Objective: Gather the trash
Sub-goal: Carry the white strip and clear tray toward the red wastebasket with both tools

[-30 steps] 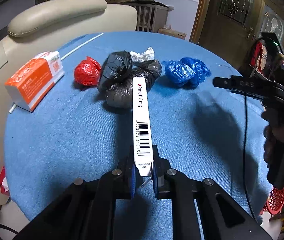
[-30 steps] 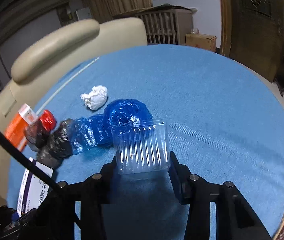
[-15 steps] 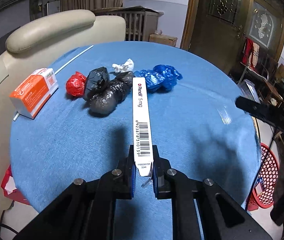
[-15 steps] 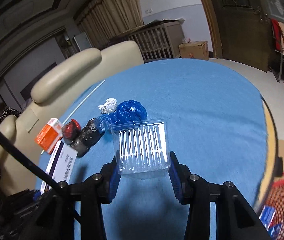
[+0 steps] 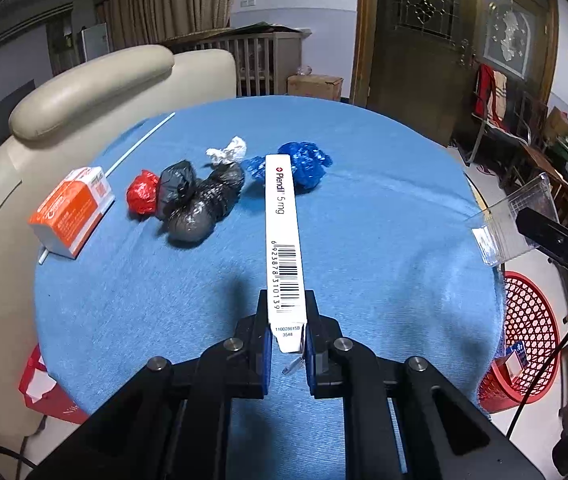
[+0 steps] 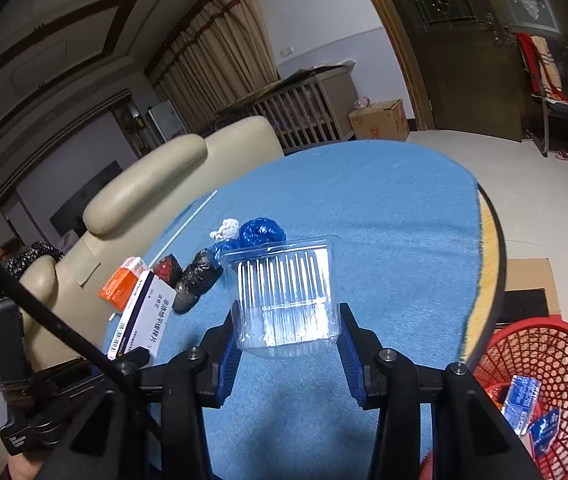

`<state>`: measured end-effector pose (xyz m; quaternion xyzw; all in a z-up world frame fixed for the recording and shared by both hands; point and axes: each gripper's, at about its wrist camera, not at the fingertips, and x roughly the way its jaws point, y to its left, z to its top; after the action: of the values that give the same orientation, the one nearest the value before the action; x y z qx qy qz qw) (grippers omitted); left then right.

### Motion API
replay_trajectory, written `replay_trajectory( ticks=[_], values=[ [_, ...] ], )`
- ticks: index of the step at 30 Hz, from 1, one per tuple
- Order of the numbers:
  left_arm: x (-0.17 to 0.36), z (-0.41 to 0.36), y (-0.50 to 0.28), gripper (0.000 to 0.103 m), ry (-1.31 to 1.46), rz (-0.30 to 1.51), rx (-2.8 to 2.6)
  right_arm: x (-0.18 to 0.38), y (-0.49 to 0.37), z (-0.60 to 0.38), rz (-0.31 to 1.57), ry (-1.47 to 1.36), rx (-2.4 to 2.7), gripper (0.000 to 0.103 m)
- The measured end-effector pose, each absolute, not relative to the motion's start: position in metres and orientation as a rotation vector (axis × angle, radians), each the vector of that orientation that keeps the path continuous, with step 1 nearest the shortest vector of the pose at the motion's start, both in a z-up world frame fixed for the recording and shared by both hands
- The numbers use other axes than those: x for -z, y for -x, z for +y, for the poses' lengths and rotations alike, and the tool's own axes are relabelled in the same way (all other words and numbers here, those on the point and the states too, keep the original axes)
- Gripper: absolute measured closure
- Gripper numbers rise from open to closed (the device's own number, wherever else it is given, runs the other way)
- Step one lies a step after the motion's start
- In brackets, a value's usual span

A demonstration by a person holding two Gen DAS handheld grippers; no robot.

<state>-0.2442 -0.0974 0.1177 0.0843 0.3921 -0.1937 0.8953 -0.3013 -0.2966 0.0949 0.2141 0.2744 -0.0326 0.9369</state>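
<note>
Two grips holding: left gripper (image 5: 288, 354) pinching white medicine box (image 5: 284, 240), right gripper (image 6: 288, 350) clamping clear plastic tub (image 6: 286, 300), both hovering above near table (image 5: 384, 220), red basket (image 6: 540, 364) lying right

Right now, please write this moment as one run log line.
left gripper: shut on Plendil box | right gripper: shut on clear plastic container | red basket: beside table, holds trash

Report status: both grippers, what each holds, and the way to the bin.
Left gripper shut on medicine box. Right gripper shut on clear tub. Red basket beside table, path open.
</note>
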Motion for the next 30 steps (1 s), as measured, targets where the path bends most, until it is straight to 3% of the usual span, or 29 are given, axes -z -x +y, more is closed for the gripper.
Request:
replay_trajectory(
  ticks=[30],
  values=[
    [-0.124,-0.208,0.286,0.089,-0.334,0.775,0.623,-0.086,0.416,-0.399,0.473,-0.589,0.291,0.056]
  ],
)
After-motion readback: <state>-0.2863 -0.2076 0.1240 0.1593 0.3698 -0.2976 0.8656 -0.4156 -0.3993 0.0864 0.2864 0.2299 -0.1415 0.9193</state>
